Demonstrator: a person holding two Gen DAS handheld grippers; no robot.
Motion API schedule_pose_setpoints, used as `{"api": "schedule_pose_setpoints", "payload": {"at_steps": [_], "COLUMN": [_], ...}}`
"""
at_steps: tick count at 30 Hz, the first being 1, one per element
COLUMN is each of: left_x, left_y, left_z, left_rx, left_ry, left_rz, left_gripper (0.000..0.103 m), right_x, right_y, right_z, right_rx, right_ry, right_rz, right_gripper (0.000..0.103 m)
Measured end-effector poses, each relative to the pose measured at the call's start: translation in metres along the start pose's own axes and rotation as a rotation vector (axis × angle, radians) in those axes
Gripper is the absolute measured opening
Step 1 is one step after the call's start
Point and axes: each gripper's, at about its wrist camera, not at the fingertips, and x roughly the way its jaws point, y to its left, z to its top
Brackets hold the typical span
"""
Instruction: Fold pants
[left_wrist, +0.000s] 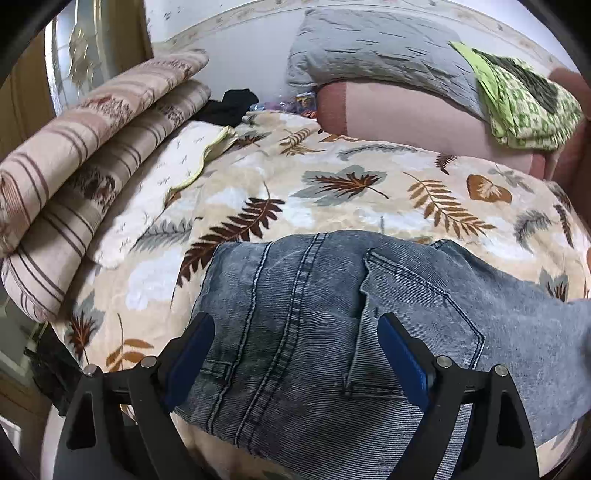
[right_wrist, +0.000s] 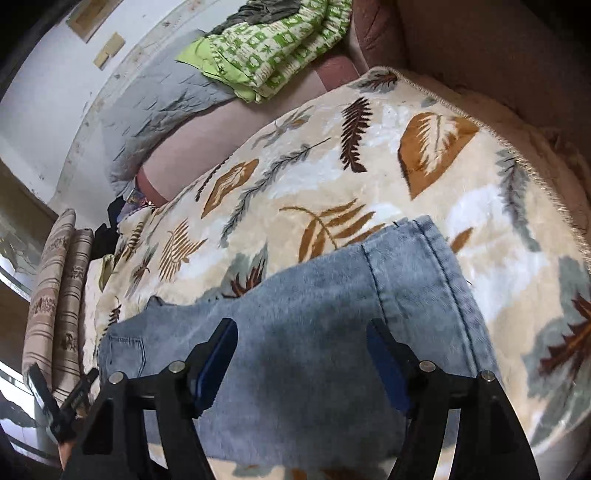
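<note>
I have the jeans (left_wrist: 332, 332) lying flat on the leaf-print blanket (left_wrist: 332, 184), along the near edge of the bed, so the cloth has a broad soft base to be folded on. My left gripper (left_wrist: 295, 354) hangs over the waist end, above the back pocket and seat seam, fingers spread wide with nothing pinched. My right gripper (right_wrist: 303, 354) hangs over the leg end, just short of the hem (right_wrist: 424, 236); its jaws stand apart too, and no denim sits between the pads. Both point steeply down at the fabric. I judge a fold has been laid or is about to start; the jeans look doubled leg on leg, though I cannot be sure.
</note>
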Motion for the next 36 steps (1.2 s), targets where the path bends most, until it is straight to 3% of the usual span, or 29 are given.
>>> {"api": "schedule_pose_setpoints", "payload": {"at_steps": [3,5,7,11,14,15,18,21,22,24,26,30,32,36], "left_x": [-0.002,-0.004,-0.004,-0.001,-0.001,-0.004,-0.013,-0.014,-0.016,-0.02,-0.026,-0.031,-0.033,-0.034], "left_y": [-0.004,-0.006,-0.01,-0.027,-0.046,-0.052,-0.068,-0.088,-0.097,-0.114,-0.129,-0.165,-0.187,-0.223], "left_z": [0.001,0.0,0.0,-0.005,-0.009,-0.01,-0.014,-0.015,-0.016,-0.017,-0.018,-0.019,-0.02,-0.026], "left_rx": [0.008,0.016,0.023,0.038,0.081,0.104,0.148,0.156,0.167,0.196,0.224,0.243,0.246,0.281], "left_ry": [0.005,0.004,0.003,0.026,0.046,0.045,0.017,0.047,0.058,0.076,0.068,0.092,0.119,0.153], "left_rz": [-0.009,-0.018,-0.032,-0.077,-0.1,-0.113,-0.136,-0.197,-0.219,-0.27,-0.307,-0.403,-0.47,-0.518], "left_gripper": [0.09,0.09,0.09,0.09,0.09,0.09,0.09,0.09,0.09,0.09,0.09,0.09,0.09,0.09], "right_x": [0.036,0.031,0.025,0.002,0.041,0.051,0.027,0.017,0.03,0.058,0.03,-0.034,-0.049,-0.054], "right_y": [-0.025,-0.028,-0.019,-0.005,-0.028,-0.04,-0.033,-0.03,-0.038,-0.063,-0.064,-0.072,-0.087,-0.126], "right_z": [0.002,0.004,0.008,0.014,0.021,0.021,0.026,0.03,0.032,0.031,0.031,0.005,-0.024,-0.07], "right_rx": [0.06,0.087,0.083,0.027,0.063,0.106,0.128,0.079,0.084,0.172,0.216,0.253,0.309,0.483], "right_ry": [0.096,0.047,0.069,-0.02,0.087,0.114,0.058,-0.036,-0.006,0.115,0.054,-0.053,-0.021,0.01], "right_rz": [-0.063,-0.037,-0.031,0.059,-0.008,0.014,0.083,0.12,0.099,0.098,0.143,0.219,0.22,0.223], "right_gripper": [0.083,0.083,0.083,0.087,0.091,0.09,0.09,0.095,0.099,0.097,0.096,0.097,0.097,0.096]}}
